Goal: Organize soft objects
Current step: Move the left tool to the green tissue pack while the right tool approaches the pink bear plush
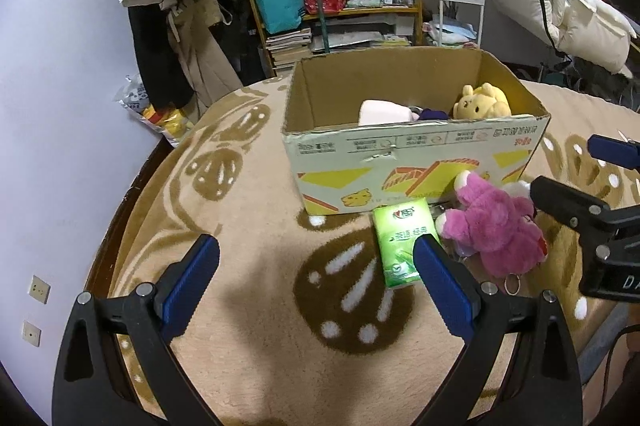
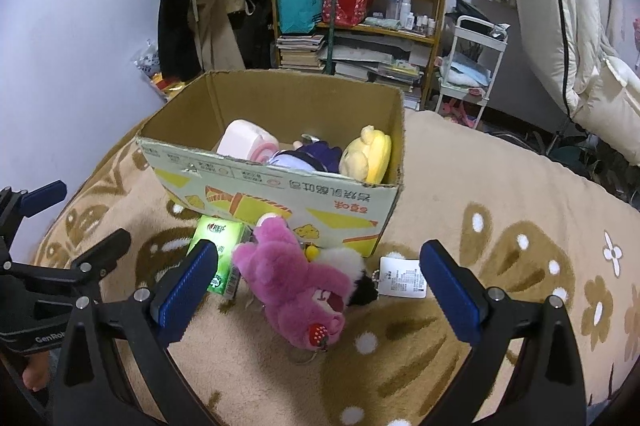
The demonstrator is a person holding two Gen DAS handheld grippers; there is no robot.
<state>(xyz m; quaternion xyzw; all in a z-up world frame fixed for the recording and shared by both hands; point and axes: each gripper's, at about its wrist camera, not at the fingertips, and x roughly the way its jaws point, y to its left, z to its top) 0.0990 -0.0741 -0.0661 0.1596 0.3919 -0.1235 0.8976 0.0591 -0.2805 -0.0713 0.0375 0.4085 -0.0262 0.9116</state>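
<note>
A fluffy pink plush bear lies on the patterned blanket, against the cardboard box, beside a green tissue pack. The right gripper is spread wide around it, empty; the soft body should be pinched centrally. The left gripper is released too.

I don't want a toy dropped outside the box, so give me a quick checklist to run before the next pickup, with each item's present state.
1. Right hand-held gripper open and empty: ok.
2. Left hand-held gripper open and empty: ok.
3. Pink plush toy lying between the right gripper's fingers, ready to grasp: ok.
4. Cardboard box open on top with room left beside the yellow plush: ok.
5. Green tissue pack clear of the pink toy: not ok, they lie side by side.
6. Black-and-white plush under the pink toy free to stay behind: cannot tell.
</note>
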